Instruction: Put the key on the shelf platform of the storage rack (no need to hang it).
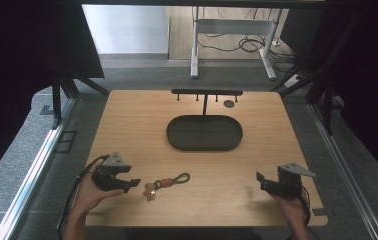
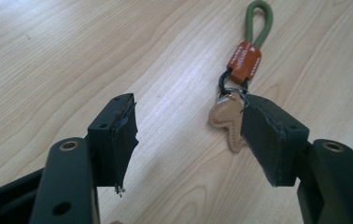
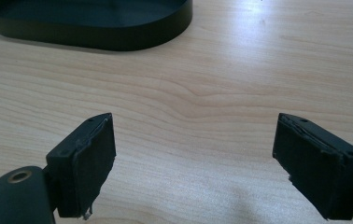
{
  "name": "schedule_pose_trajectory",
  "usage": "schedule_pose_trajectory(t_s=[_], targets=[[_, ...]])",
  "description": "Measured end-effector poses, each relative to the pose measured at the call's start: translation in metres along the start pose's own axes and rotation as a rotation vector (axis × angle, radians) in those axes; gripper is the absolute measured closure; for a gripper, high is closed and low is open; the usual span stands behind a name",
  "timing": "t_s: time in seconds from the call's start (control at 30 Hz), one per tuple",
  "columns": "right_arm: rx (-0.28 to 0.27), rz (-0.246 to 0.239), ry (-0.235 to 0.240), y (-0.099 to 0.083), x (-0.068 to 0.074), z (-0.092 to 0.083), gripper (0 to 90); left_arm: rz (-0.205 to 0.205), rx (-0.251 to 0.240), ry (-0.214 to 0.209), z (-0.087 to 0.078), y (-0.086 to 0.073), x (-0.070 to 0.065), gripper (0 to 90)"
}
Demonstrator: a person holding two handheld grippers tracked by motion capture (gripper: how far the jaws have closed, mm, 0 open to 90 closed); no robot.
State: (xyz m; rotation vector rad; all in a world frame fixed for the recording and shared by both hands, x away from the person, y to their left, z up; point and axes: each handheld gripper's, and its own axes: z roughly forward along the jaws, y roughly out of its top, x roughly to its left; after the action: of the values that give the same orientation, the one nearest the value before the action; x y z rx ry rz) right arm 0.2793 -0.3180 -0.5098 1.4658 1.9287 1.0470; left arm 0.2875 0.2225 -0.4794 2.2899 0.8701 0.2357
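Both grippers' jaws gape empty, so we should swing our left gripper (image 2: 188, 140) right to straddle the keychain (image 2: 240, 84) lying just beside it on the table (image 1: 127, 125), then close squarely on its ring.

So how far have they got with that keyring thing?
Nothing looks done yet. The keyring lies flat on the table, untouched. The left gripper sits open right beside it, apparently lining up a grab. The right gripper waits open over bare wood. The dark tray and hook stand hold nothing.
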Motion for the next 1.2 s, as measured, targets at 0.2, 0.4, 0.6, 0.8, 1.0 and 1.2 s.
schedule_pose_trajectory(t_s=[0.2, 0.4, 0.6, 0.8, 1.0, 1.2], targets=[[-0.008, 0.026, 0.034, -0.002, -0.005, -0.002, 14.2, -0.024, -0.002, 0.014, 0.000, -0.004, -0.002, 36.7], [0.009, 0.032, 0.048, -0.004, -0.007, 0.001, 15.5, -0.017, 0.019, 0.017, -0.001, -0.002, -0.004, 36.5], [0.020, 0.028, 0.061, -0.006, -0.007, 0.000, 16.1, -0.018, 0.016, -0.001, -0.003, -0.002, -0.004, 36.5], [0.007, 0.027, 0.054, -0.005, -0.009, -0.002, 17.3, -0.003, 0.016, -0.021, -0.008, 0.005, 0.001, 36.6], [0.005, 0.029, 0.062, -0.005, -0.011, -0.003, 18.7, 0.038, -0.004, -0.053, -0.014, 0.021, 0.001, 36.2], [-0.004, 0.017, 0.074, -0.006, -0.011, -0.007, 19.8, 0.097, 0.009, -0.051, -0.015, 0.036, -0.003, 36.3]])
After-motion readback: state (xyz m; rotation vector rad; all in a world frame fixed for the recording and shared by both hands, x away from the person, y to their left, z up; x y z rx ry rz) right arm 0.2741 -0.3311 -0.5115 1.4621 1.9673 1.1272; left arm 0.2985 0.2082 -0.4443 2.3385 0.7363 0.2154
